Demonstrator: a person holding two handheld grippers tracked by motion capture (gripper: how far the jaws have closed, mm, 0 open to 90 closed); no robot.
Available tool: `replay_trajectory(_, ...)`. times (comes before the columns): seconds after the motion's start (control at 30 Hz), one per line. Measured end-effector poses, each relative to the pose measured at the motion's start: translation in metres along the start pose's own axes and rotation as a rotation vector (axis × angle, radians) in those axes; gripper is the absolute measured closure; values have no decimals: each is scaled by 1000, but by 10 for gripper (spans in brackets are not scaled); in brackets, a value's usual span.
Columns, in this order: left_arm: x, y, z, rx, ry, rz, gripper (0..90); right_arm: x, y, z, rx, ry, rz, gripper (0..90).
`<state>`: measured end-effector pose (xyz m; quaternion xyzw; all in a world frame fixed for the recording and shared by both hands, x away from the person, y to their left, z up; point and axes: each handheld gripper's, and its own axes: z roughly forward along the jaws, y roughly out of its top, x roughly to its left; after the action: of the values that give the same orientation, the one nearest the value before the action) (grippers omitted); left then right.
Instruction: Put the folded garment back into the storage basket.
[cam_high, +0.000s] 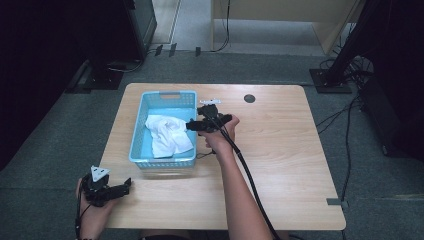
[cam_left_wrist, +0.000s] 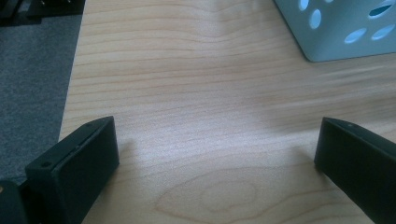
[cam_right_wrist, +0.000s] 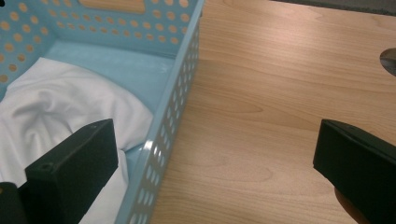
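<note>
my right claw (cam_high: 192, 125) is wide open over the right wall of the basket (cam_right_wrist: 173, 109). the white cloth (cam_high: 167, 134) lies crumpled inside; it looks soft and light, so i would pinch a raised fold. my left claw (cam_high: 125, 186) is open too, above the table (cam_high: 280, 150).

No lettering, label, brand mark or number can be read anywhere in these pictures. The blue basket (cam_high: 165, 100) on the table (cam_high: 280, 150) carries only rows of punched holes on its walls, the white cloth (cam_high: 167, 134) inside it is plain, and the wooden top bears nothing but its grain and a round dark cable hole (cam_high: 249, 98) near the far edge. The black jaws in both gripper views are unmarked.
</note>
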<state>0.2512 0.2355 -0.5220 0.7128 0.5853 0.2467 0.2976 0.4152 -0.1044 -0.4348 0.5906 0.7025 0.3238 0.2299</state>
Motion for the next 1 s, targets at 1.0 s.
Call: replay_trajectory(1.0, 0, 0, 0, 0, 0, 0, 0, -41, -45, 19, 76, -35, 52, 0)
